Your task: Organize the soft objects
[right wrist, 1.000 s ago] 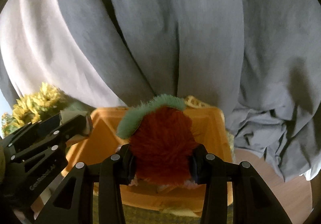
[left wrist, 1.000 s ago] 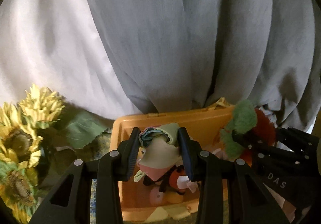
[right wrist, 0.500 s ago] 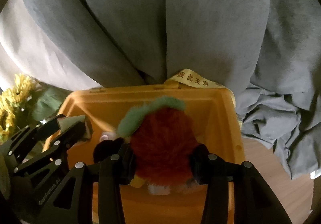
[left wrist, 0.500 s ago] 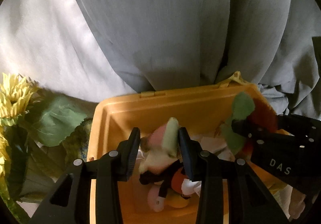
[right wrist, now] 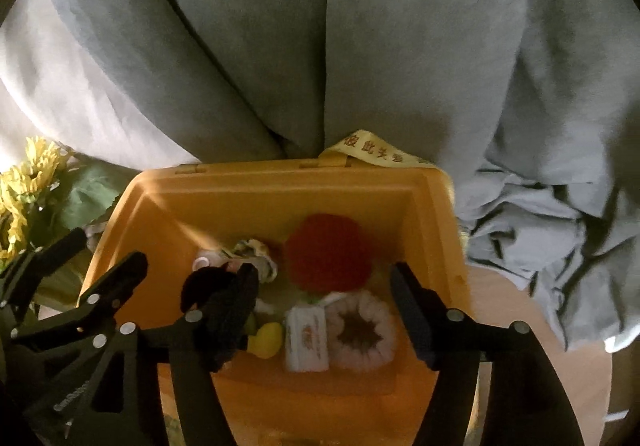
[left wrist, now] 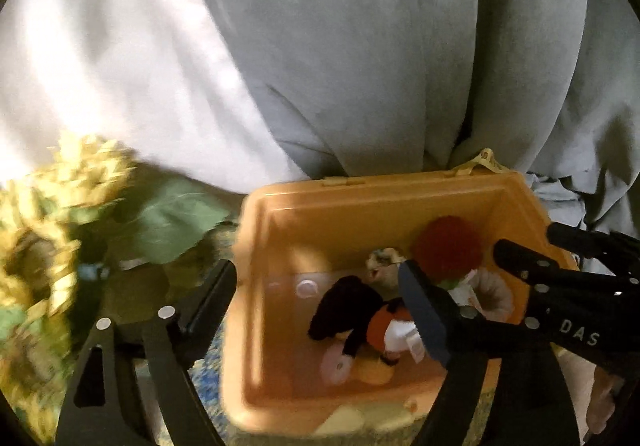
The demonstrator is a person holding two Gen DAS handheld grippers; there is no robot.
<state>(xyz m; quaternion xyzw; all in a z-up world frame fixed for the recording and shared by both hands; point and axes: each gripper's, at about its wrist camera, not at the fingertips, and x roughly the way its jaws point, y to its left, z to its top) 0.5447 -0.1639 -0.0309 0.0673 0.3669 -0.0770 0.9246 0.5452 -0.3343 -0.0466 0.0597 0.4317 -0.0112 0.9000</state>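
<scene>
Both wrist views angled down, close above orange bin (left wrist: 360, 202) (right wrist: 280, 186); bin interior shared, left view offset leftward.

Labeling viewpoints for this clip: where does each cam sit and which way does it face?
Left wrist: on the left hand-held gripper, looking forward and down into the orange bin; its own open fingers show, and the right hand-held gripper intrudes from the right.
Right wrist: on the right hand-held gripper, looking down into the same bin; its own open fingers show, with the left one at lower left.
Shared: bin, red fuzzy toy, grey curtain, sunflowers.
</scene>
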